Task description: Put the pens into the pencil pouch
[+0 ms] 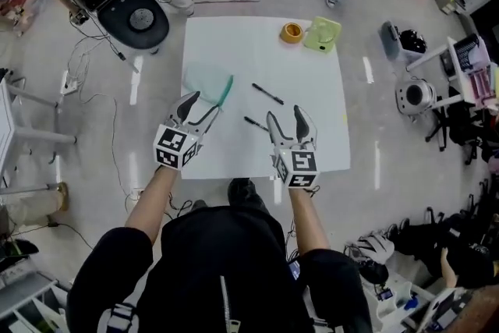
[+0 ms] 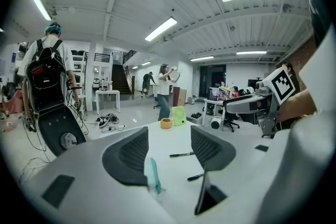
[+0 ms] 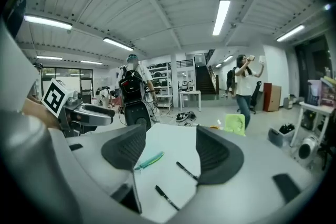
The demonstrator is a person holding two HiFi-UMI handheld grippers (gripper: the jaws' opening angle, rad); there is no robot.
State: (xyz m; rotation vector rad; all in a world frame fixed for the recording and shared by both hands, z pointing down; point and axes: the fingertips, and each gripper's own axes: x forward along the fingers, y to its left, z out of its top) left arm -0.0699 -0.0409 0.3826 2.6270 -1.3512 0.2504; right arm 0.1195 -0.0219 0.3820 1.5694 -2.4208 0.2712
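The jaws of the left gripper (image 1: pixel 199 107) were spread wide with nothing between them, and so were those of the right gripper (image 1: pixel 286 117). The pouch (image 1: pixel 207 86) lay flat on the table (image 1: pixel 320 144) by the left gripper, with the far pen (image 1: pixel 267 93) and the near pen (image 1: pixel 256 123) beside it. A thin pen could be rolled away if pinched badly, and the flat pouch could be pushed along. The whole pouch was shown only in the head view. In the left gripper view just a thin green strip was seen.

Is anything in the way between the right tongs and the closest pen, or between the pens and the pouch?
Nothing visible does. The open right tongs are beside the near pen, only bare table between. The far pen also has a clear path to the pouch.
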